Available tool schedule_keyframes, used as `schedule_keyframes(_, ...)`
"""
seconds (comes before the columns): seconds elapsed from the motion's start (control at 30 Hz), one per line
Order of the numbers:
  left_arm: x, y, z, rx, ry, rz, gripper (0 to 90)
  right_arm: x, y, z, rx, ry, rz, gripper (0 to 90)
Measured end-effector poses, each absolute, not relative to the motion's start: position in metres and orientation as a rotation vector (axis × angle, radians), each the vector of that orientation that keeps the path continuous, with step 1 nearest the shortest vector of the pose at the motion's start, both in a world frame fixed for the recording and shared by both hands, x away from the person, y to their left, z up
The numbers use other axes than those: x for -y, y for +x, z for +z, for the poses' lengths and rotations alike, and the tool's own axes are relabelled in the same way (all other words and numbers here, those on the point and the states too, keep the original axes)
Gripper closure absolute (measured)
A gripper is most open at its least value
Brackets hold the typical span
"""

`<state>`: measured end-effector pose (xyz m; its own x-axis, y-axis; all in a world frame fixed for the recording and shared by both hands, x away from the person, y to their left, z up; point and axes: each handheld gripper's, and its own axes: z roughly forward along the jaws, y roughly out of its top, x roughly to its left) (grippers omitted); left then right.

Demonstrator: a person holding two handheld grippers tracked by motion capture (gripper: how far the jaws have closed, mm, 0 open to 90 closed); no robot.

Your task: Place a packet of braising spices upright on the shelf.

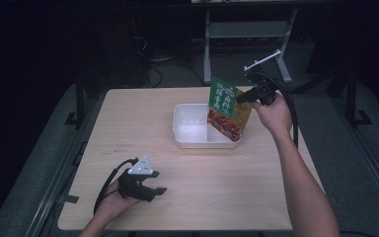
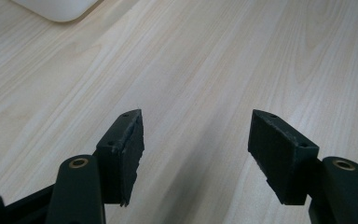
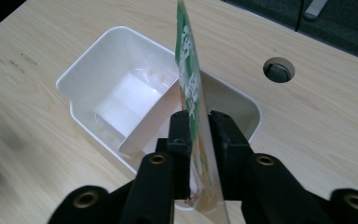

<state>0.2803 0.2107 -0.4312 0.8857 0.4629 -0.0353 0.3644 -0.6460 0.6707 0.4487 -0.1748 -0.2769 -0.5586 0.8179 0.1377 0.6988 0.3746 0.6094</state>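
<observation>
Item: food packet (image 1: 225,109), flat, glossy film, green upper half with printed characters, lower half showing a reddish-brown dish on orange. It stands tilted, its lower edge down inside the right compartment of the bin (image 1: 190,141); in the right gripper view the packet (image 3: 190,88) is seen edge-on, thin and slightly bowed.

Item: bin (image 3: 88,70), white moulded plastic, rectangular with rounded corners and a smooth, faintly shiny inside. A slanted inner wall splits it into two compartments. The left compartment is bare; the right one holds the packet's lower part.

Item: table (image 1: 143,113), pale wood-grain top, matt, with rounded corners and a round cable hole (image 3: 278,70) near the far edge.

Item: right gripper (image 1: 242,98), black, hard plastic with brass-coloured pivots. Its jaws stand narrow, one on each face of the packet's upper part; a slight gap shows at one pad (image 3: 223,130), and whether the pads press the film cannot be told.

Item: left gripper (image 1: 159,190), black, with a grey three-cornered plate on top, held low over the near table edge, well apart from the bin. Its jaws stand wide with nothing between them; the pads (image 2: 131,149) are dark and rough-edged.
</observation>
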Motion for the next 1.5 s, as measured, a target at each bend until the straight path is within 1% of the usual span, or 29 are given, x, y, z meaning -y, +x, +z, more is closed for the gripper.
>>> schedule_keyframes(0.03,-0.211,0.28,-0.431,-0.591,2.339,0.18,35.7,0.175,0.448,-0.277,-2.444,1.369,0.94,74.6)
schedule_keyframes(0.07,-0.211,0.28,-0.431,-0.59,2.342,0.181,35.6,0.177,0.448,-0.278,-2.444,1.37,0.946,70.5)
schedule_keyframes(0.1,-0.211,0.28,-0.431,-0.59,2.342,0.181,35.6,0.177,0.448,-0.278,-2.444,1.37,0.946,70.5)
schedule_keyframes(0.13,-0.211,0.28,-0.431,-0.59,2.342,0.181,35.6,0.177,0.448,-0.278,-2.45,1.369,0.946,68.5)
schedule_keyframes(0.17,-0.211,0.28,-0.431,-0.59,2.343,0.18,35.6,0.178,0.447,-0.278,-2.454,1.367,0.946,64.9)
schedule_keyframes(0.6,-0.211,0.281,-0.431,-0.595,2.337,0.18,35.5,0.182,0.443,-0.276,-2.45,1.366,0.951,58.8)
schedule_keyframes(0.7,-0.211,0.281,-0.431,-0.595,2.339,0.181,35.5,0.185,0.441,-0.278,-2.443,1.378,0.947,54.6)
schedule_keyframes(1.13,-0.211,0.281,-0.431,-0.594,2.342,0.183,35.4,0.202,0.433,-0.286,-2.422,1.421,0.97,49.8)
schedule_keyframes(1.5,-0.211,0.281,-0.432,-0.6,2.345,0.179,34.5,0.213,0.42,-0.298,-2.437,1.424,0.988,48.3)
